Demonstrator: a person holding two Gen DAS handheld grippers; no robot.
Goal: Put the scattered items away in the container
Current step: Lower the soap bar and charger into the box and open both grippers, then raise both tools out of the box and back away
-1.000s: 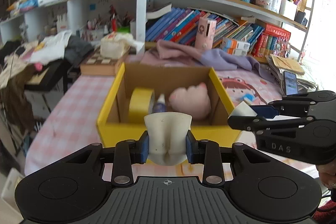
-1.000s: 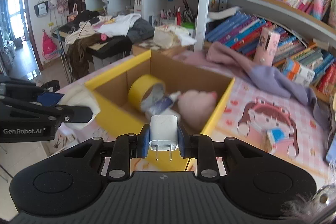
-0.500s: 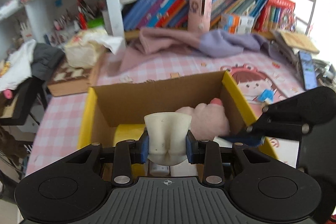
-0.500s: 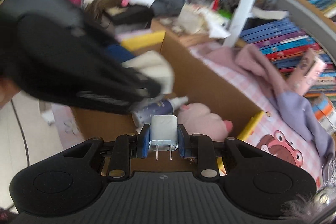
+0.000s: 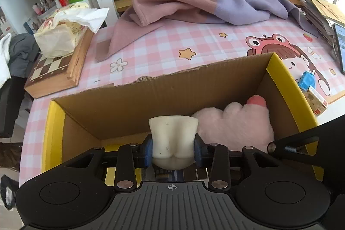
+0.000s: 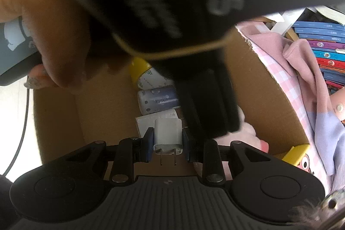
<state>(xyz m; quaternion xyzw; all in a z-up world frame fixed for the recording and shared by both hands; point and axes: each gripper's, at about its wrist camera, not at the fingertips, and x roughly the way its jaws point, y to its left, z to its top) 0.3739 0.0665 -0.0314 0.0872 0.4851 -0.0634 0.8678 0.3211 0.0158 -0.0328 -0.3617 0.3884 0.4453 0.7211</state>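
Observation:
Both grippers hang over the yellow cardboard box (image 5: 194,83). My left gripper (image 5: 173,148) has a cream rubbery lump (image 5: 173,135) between its blue pads, which still touch it while the jaws are opening. A pink plush toy (image 5: 232,128) lies in the box just to the right. My right gripper (image 6: 168,143) is shut on a white charger plug (image 6: 167,133), prongs toward the camera, low inside the box (image 6: 258,89). Below it lie a yellow-capped bottle (image 6: 146,77) and a blue-white bottle (image 6: 159,98). The left gripper's black body (image 6: 172,3) and a hand (image 6: 54,25) block most of the right wrist view.
A tissue pack (image 5: 60,36) sits on a wooden chessboard case (image 5: 54,72) left of the box. A pink and purple cloth (image 5: 194,8) lies behind it. A small blue item (image 5: 307,81), a small carton (image 5: 315,100) and a phone (image 5: 340,46) are at the right; bookshelves behind.
Both grippers moved forward and down over the box, tilting steeply into it. The left gripper now crosses above the right one, and its pads stand slightly wider around the cream lump.

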